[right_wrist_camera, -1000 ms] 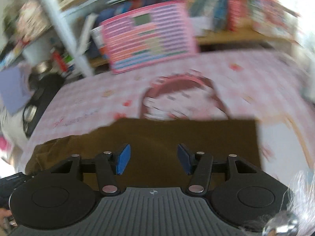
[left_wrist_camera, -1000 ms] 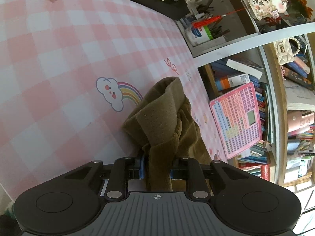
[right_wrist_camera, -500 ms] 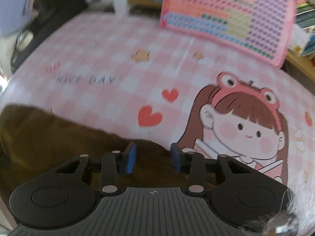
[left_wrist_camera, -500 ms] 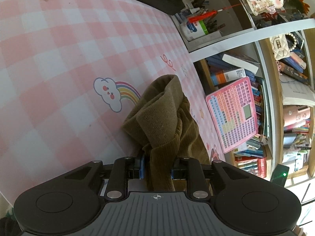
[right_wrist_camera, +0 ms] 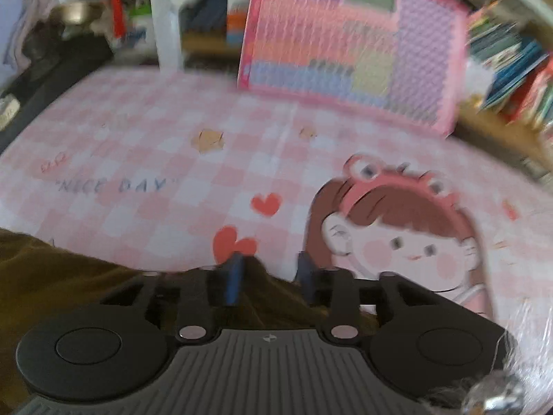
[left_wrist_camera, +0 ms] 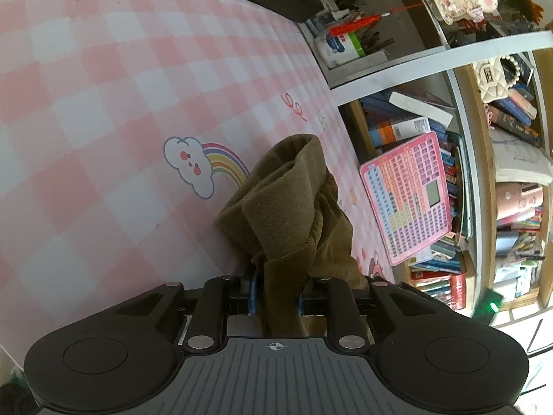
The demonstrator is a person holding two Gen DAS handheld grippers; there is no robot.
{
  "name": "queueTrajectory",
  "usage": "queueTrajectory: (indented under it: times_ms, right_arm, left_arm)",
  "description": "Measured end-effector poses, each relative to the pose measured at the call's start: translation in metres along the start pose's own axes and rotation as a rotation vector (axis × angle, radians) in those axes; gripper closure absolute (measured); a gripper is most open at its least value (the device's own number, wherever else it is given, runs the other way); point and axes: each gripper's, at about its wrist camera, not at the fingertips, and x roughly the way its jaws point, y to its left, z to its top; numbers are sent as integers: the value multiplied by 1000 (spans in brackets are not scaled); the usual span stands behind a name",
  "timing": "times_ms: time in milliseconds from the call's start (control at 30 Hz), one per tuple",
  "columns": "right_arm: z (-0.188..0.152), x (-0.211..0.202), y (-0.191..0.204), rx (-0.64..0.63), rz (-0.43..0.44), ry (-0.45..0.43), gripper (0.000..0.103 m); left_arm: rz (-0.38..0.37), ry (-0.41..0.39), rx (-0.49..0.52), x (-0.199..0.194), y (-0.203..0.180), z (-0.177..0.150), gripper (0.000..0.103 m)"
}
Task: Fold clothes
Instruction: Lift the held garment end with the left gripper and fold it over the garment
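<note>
An olive-brown garment lies bunched on the pink checked tablecloth. My left gripper is shut on a fold of it, and the cloth rises in a hump ahead of the fingers. In the right wrist view the same garment spreads at the lower left and under my right gripper. Its blue-padded fingers stand a little apart with the garment's edge between them. The view is blurred, so whether they pinch the cloth is unclear.
A pink toy tablet leans against bookshelves at the table's far edge. A pen cup and dark clutter stand at the back. The cloth carries a rainbow cloud and a cartoon girl.
My right gripper's fingers have drawn closer together over the garment's edge, and its view swung up and across the table. My left gripper keeps its hold and has barely shifted.
</note>
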Motion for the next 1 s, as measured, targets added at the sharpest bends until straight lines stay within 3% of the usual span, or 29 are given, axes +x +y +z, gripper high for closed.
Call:
queueTrajectory:
  times_ms: [100, 233, 400, 567, 733, 1000]
  right_arm:
    - [-23, -39, 7, 28, 73, -45, 67]
    - [-60, -67, 31, 42, 100, -54, 68]
    - [-68, -49, 52, 30, 21, -51, 69]
    - [-71, -28, 60, -44, 21, -14, 66]
    - [-78, -50, 57, 11, 46, -10, 67]
    - [-119, -80, 79, -54, 86, 61, 66]
  left_arm:
    - [-16, -9, -31, 1, 3, -2, 82]
    - [-30, -15, -62, 4, 4, -2, 80]
    - [-35, -6, -74, 4, 2, -1, 72]
    - [-36, 4, -44, 7, -6, 0, 57]
    - [-31, -5, -55, 8, -7, -1, 57]
    - [-31, -11, -64, 8, -7, -1, 57]
